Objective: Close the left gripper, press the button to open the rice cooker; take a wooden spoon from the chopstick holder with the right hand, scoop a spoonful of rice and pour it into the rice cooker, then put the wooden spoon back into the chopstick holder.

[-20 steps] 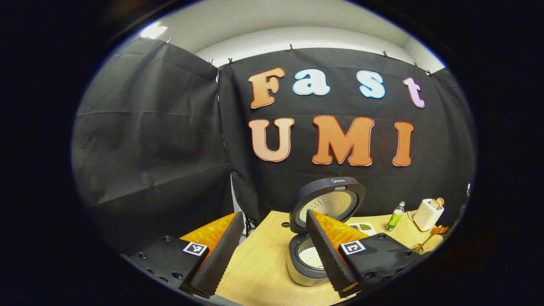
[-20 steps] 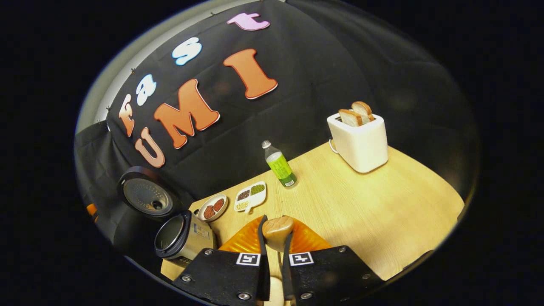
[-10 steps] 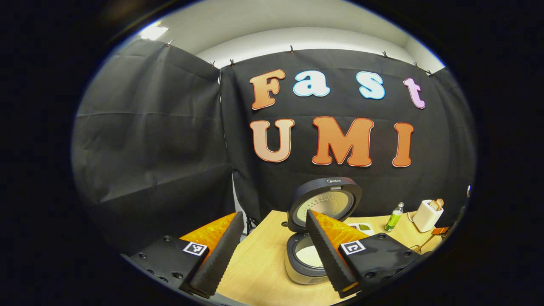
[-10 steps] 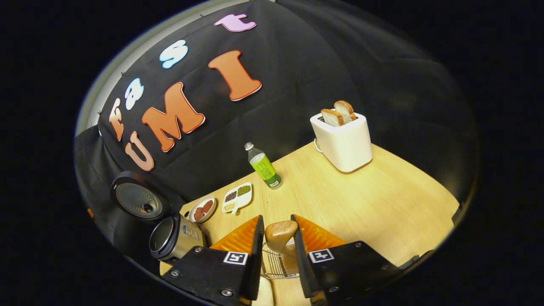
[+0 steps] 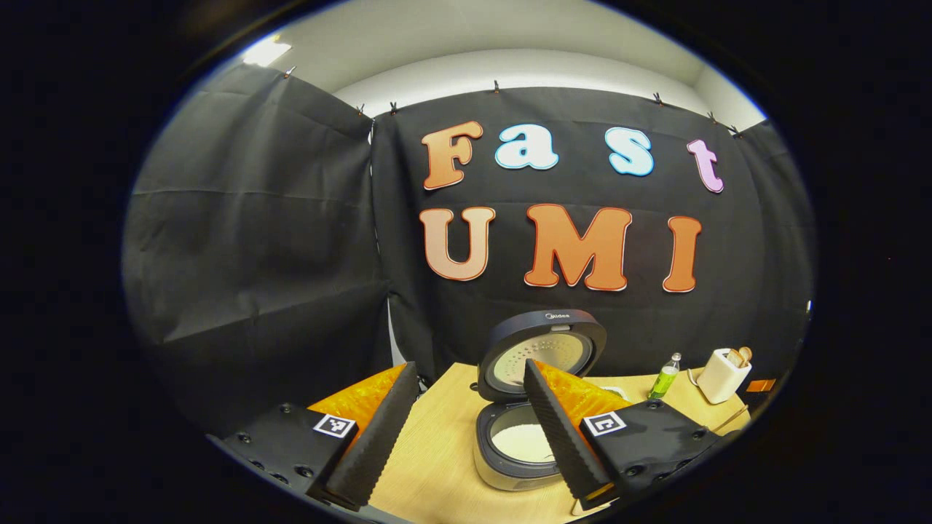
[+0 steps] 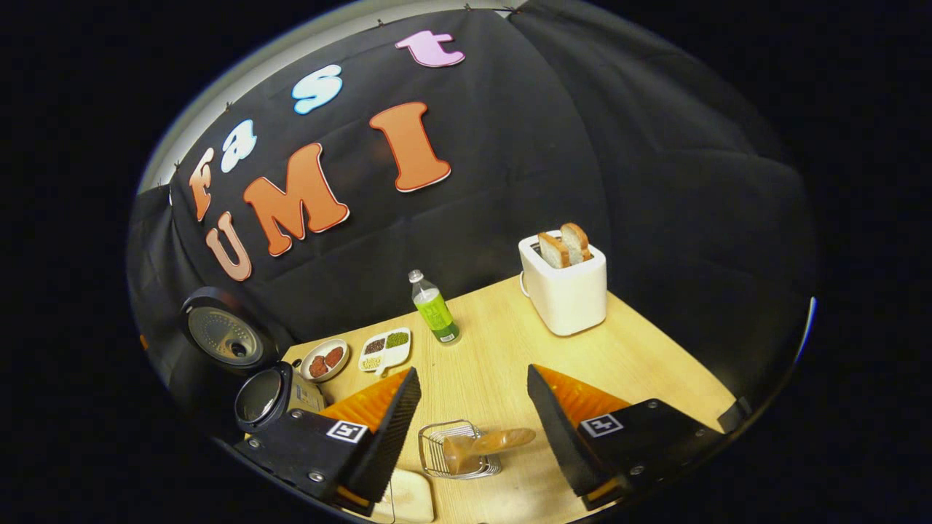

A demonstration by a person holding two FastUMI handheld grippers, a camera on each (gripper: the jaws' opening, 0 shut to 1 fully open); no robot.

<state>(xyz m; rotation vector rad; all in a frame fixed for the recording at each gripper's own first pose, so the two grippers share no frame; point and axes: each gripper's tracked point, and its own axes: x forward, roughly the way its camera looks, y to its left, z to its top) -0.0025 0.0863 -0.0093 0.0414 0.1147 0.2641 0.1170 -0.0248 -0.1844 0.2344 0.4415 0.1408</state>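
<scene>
Wooden spoon (image 6: 486, 441) lies tilted in the wire chopstick holder (image 6: 437, 451) on the near part of the table (image 6: 641, 364), between the spread fingers of the right gripper (image 6: 473, 407), which touch nothing. Rice cooker (image 5: 520, 444) stands open at the far left with rice inside, and the left gripper (image 5: 466, 429) is spread wide, holding nothing.
</scene>
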